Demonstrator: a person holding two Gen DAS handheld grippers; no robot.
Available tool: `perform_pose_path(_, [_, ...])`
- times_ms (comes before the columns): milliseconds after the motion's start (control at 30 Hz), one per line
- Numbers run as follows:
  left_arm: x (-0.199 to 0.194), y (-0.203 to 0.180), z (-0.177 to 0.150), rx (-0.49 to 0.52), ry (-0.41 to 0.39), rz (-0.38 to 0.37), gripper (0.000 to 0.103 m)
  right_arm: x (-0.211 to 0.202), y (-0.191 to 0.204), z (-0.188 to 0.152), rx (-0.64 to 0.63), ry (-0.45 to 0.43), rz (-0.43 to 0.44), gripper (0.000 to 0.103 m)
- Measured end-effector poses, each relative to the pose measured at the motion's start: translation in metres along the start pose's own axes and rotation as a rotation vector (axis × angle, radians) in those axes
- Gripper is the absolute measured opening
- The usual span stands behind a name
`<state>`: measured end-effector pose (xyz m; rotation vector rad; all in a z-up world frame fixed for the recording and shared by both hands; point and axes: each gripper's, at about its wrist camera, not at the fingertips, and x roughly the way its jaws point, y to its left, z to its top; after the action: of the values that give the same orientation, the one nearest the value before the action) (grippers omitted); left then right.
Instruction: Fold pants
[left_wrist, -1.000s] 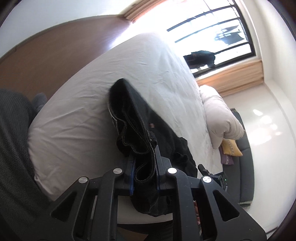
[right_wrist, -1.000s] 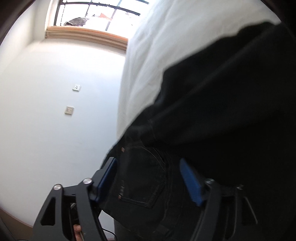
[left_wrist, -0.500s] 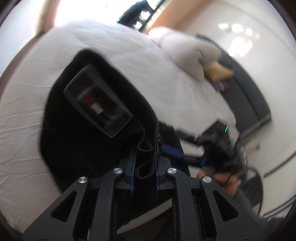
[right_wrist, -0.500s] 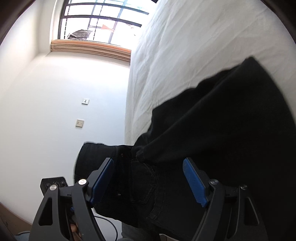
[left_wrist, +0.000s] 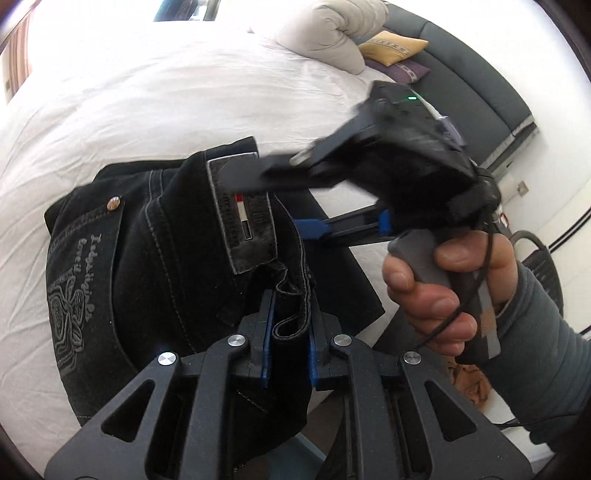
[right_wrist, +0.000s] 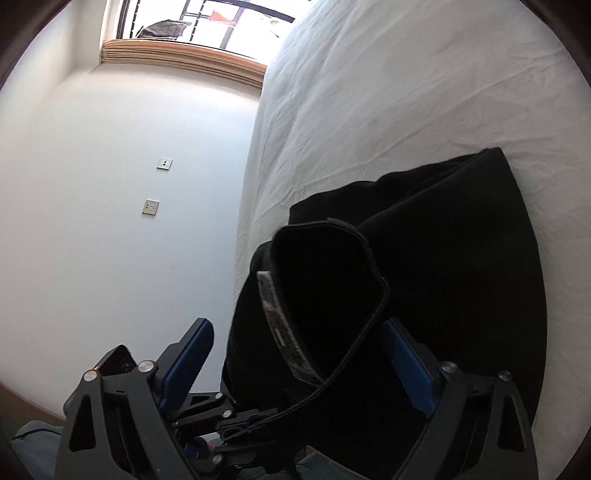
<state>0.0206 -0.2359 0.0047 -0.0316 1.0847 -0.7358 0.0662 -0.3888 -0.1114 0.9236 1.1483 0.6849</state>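
Black pants (left_wrist: 155, 258) bunched near bed (left_wrist: 147, 92) edge on white sheet, waistband end lifted, back pocket w/ embroidery + leather patch facing up. L gripper (left_wrist: 290, 332) clamped tight on waistband hem, blue pads pinching fabric. R gripper (right_wrist: 295, 354) jaws wide, just been opening; waistband loop betw pads, not pressed by either. R hand (left_wrist: 443, 291) on grey handle, grey sleeve behind. Pillow (left_wrist: 332, 33), yellow cushion (left_wrist: 391, 44) at far end by dark headboard (left_wrist: 480, 85). Window (right_wrist: 207, 22) and two wall plates (right_wrist: 151, 206) in R view.
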Motion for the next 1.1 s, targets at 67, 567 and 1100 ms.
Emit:
perform_pose_path(67, [0.002,-0.012,0.006,0.014,0.001,0.002,0.013,0.005,-0.002,0.000,0.001,0.021,0.004,0.071])
perform_pose_path(567, [0.044,-0.076,0.021,0.153,0.007,-0.039,0.013,-0.034,-0.001,0.020,-0.135,-0.005,-0.156,0.021])
perform_pose_path(1100, [0.050,-0.069,0.023,0.121,-0.013,-0.137,0.005,-0.031,-0.029,0.025,-0.094,-0.044,-0.206,0.016])
